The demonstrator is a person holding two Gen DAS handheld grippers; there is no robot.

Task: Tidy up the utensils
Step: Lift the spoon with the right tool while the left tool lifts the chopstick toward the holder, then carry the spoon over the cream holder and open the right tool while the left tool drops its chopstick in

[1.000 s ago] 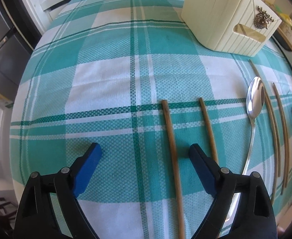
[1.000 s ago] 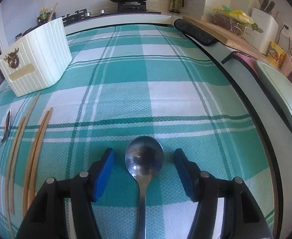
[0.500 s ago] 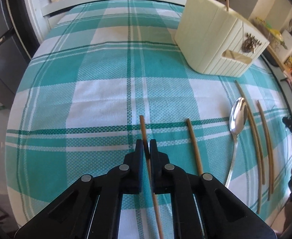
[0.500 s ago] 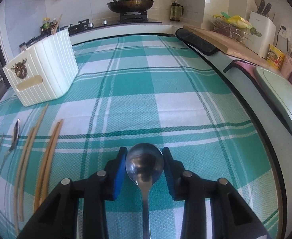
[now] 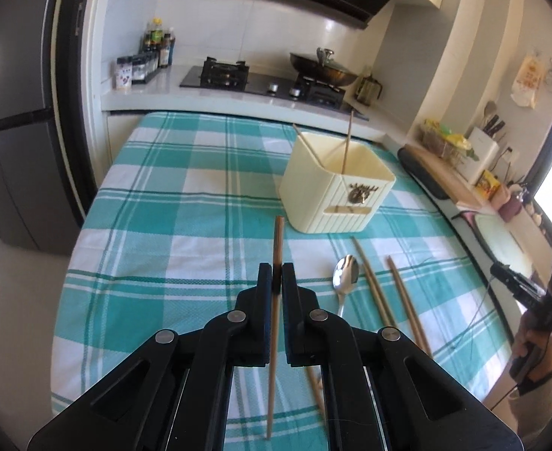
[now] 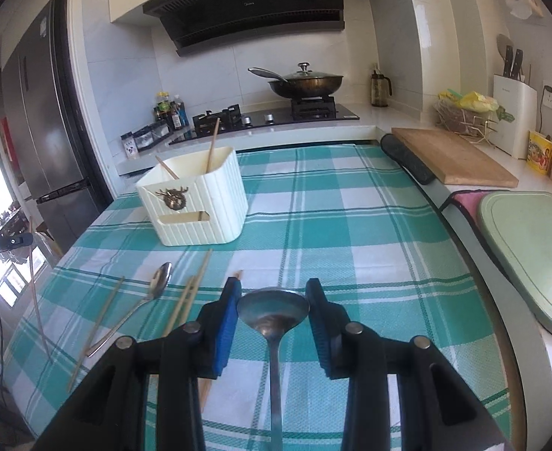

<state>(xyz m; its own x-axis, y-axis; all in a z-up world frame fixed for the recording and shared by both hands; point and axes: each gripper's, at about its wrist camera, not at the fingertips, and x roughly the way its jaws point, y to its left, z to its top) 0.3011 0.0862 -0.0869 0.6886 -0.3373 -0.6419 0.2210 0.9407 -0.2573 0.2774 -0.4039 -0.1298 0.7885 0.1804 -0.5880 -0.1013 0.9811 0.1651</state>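
My left gripper (image 5: 276, 285) is shut on a wooden chopstick (image 5: 278, 240), held clear above the green-checked tablecloth (image 5: 170, 225). Both pads of my right gripper (image 6: 274, 300) press the bowl of a metal spoon (image 6: 272, 314), which is also lifted. The cream ribbed holder (image 5: 336, 195) (image 6: 197, 206) stands further back with two chopsticks leaning in it. A second spoon (image 5: 345, 274) (image 6: 161, 278) and several loose chopsticks (image 5: 373, 285) (image 6: 191, 293) lie on the cloth between the grippers.
Behind the table runs a counter with a gas stove and a lidded wok (image 6: 302, 82). A wooden cutting board (image 6: 452, 158) and a pale green board (image 6: 531, 255) lie to the right. A dark fridge (image 5: 9, 150) stands at the left.
Both grippers went from open to shut, the left on a chopstick and the right on a spoon. Both have since risen off the table and tilted up, and the kitchen has come into view.
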